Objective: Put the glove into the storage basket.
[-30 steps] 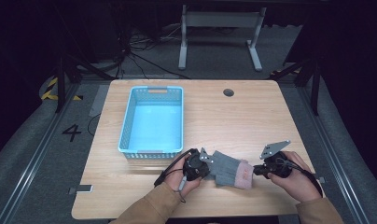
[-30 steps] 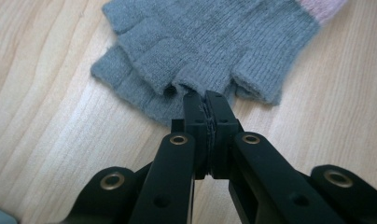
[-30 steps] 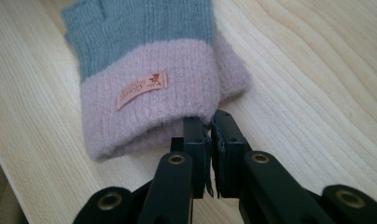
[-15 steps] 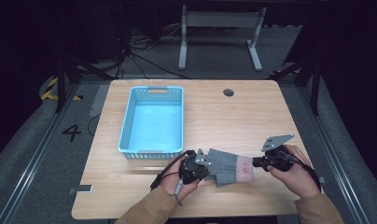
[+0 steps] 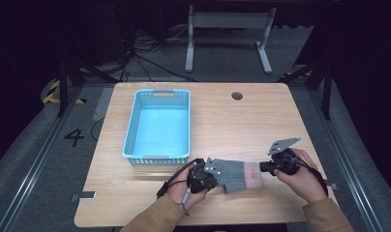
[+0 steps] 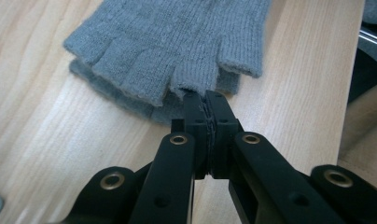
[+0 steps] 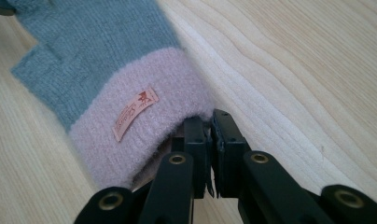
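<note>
The wooden table (image 5: pixel 280 116) carries a blue basket (image 5: pixel 157 125) at left; just in front of it lies a grey fingerless glove (image 5: pixel 237 175), its finger end clamped by the left gripper (image 6: pixel 206 100), its pink cuff (image 7: pixel 144 116) pinched by the right gripper (image 7: pixel 209 122)

"4" on floor (image 5: pixel 74 137).
</note>
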The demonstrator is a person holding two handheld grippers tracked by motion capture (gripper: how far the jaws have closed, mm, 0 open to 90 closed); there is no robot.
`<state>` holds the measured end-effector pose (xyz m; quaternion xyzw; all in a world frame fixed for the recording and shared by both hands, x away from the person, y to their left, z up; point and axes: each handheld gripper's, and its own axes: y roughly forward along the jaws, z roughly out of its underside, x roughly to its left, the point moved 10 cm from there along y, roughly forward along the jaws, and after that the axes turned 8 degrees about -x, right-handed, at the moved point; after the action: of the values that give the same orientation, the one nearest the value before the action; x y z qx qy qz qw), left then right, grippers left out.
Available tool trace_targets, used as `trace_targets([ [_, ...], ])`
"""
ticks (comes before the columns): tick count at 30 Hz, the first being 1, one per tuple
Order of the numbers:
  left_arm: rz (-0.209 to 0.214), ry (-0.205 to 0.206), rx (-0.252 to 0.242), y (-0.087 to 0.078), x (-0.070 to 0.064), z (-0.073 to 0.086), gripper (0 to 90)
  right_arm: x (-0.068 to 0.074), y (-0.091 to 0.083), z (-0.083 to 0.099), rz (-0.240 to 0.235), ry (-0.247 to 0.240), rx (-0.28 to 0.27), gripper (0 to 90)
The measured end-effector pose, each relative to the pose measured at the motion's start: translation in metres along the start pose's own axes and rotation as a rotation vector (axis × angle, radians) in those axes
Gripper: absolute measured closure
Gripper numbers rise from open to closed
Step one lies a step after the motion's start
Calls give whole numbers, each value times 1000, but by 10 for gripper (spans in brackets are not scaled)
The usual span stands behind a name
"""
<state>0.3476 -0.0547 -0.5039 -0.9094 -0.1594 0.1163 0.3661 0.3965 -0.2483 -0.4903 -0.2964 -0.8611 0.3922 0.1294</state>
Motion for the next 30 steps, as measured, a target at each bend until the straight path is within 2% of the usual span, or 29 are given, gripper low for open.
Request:
trace_targets([
  [12,12,-19,35,6,3,8,890,0,10,5,-10,11,16,852],
  [14,29,-35,41,7,2,9,879,-1,12,7,-5,8,23,830],
  [15,26,-44,37,8,4,9,849,-4,11,8,8,8,23,795],
  [19,13,-55,18,6,6,9,697,-7,8,10,18,10,24,776],
  [22,13,-66,3,5,6,7,657,-8,5,11,23,14,24,772],
  [24,0,-69,-22,4,7,3,598,-12,-1,12,43,19,19,768],
  [30,-19,-61,-31,4,11,1,540,-17,-10,13,56,45,-7,746],
])
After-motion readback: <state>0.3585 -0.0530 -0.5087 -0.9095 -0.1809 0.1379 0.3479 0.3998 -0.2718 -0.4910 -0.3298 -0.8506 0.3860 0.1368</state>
